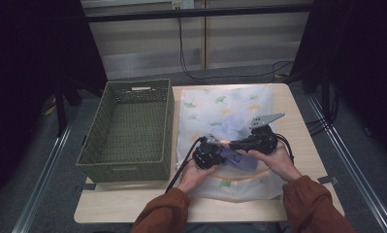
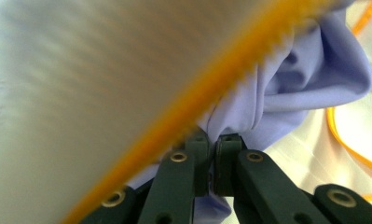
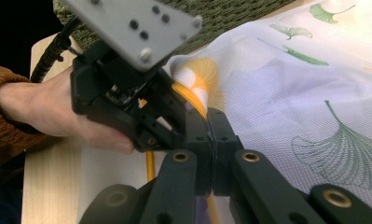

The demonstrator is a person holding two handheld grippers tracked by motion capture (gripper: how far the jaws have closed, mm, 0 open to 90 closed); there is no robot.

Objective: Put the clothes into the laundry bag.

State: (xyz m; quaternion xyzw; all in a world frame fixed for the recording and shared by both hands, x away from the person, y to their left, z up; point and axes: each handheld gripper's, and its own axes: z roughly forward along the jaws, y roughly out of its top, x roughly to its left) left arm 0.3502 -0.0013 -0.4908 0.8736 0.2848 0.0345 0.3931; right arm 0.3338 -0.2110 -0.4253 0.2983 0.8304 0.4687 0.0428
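Dim room all around, dark curtains on both sides and cables trailing over the grey floor behind the light wooden table (image 1: 302, 145). I'll use the green woven rectangular basket (image 1: 133, 128) as my landmark; it sits on the table with its open top up.

Just beside the basket, along its long side, lies a white mesh laundry bag printed with green and yellow ginkgo leaves and trimmed with an orange zipper (image 1: 220, 111). It's spread flat and reaches from the far edge of the table almost to the near one. A crumpled lilac cloth (image 1: 242, 160) pokes out at the bag's near end, a bit past the basket's near corner.

Both of the person's hands, in rust-orange sleeves, meet right there. The left gripper (image 2: 215, 140), the one nearer the basket, has its jaws pinched together on the lilac cloth, with the bag's orange-edged rim draped right across its camera. The right gripper (image 3: 208, 122) sits on the side away from the basket, its jaws clamped tight on the orange zipper edge of the bag. The two grippers are nearly touching, tip to tip.
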